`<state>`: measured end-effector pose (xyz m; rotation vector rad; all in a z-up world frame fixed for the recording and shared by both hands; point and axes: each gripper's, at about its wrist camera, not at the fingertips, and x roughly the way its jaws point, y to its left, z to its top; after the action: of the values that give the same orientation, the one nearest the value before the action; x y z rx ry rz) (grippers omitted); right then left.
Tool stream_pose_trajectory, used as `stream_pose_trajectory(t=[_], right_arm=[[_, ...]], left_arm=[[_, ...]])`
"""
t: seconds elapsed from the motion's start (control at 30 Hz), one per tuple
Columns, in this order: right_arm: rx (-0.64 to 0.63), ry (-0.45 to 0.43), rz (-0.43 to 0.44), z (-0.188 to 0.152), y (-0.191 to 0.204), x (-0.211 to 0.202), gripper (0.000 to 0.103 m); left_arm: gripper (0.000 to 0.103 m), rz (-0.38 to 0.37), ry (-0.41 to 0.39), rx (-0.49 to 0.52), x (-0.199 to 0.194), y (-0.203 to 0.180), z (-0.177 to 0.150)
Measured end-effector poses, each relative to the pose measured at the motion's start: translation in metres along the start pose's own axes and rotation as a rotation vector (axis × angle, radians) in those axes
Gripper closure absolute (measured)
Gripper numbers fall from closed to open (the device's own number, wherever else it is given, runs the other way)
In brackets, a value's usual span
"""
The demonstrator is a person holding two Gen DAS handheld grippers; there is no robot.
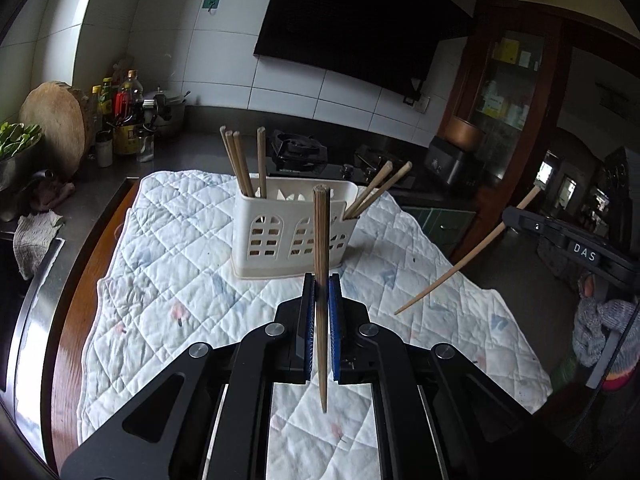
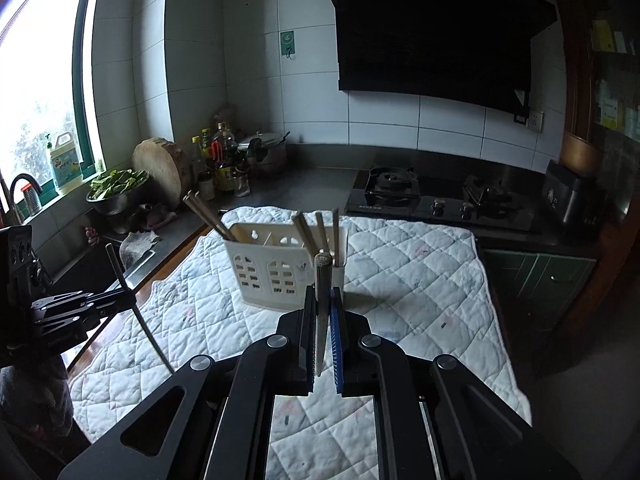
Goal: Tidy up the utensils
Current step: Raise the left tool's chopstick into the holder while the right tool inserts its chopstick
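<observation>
- Nearest the lens in the left wrist view, the left gripper (image 1: 321, 300) has its fingers (image 1: 308, 320) clamped on a dark chopstick (image 1: 321, 264), which stands nearly upright at the centre of the frame, blunt end up and thin tip hanging below the fingers.
- In the right wrist view the right gripper (image 2: 322, 312) is likewise closed on a second chopstick (image 2: 321, 300), also upright at centre frame; its lower end shows just under the fingers.
- Both sticks are clear of the quilted cloth (image 1: 180, 272) that covers the counter; nothing else lies loose on the part of the cloth in view.
- Further back, mid-frame, the white holder (image 1: 294, 228) stands on the cloth. It already carries chopsticks: a bunch (image 1: 240, 164) in one end compartment, leaning pairs (image 1: 378, 188) at the other end.
- Step in hand, as I judge it: carrying one chopstick per gripper toward the holder, so the sorting looks well along.
- The next move calls for bringing each thin tip over an open compartment, keeping the stick near vertical, lowering it inside past the sticks already there, and only then letting go.
- With both grippers nearing one small holder, one at a time looks safer.
</observation>
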<state>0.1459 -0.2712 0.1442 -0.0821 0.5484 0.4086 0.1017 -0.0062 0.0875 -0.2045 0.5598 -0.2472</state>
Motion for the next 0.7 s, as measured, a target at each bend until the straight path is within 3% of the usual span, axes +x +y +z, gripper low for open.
stream_pose_trajectory(t=[0.43,0.7], right_arm=[[-0.052,-0.056,-0.089,0.093,-0.015,0.041,0.096],[-0.082,-0.078,-0.081,0.119,-0.014,0.064,0.096]], left_arm=[[0.098,0.01,-0.205,-0.008,0.004,0.007,0.108],[0.098,0.06,-0.332,-0.094,0.019,0.028,0.141]])
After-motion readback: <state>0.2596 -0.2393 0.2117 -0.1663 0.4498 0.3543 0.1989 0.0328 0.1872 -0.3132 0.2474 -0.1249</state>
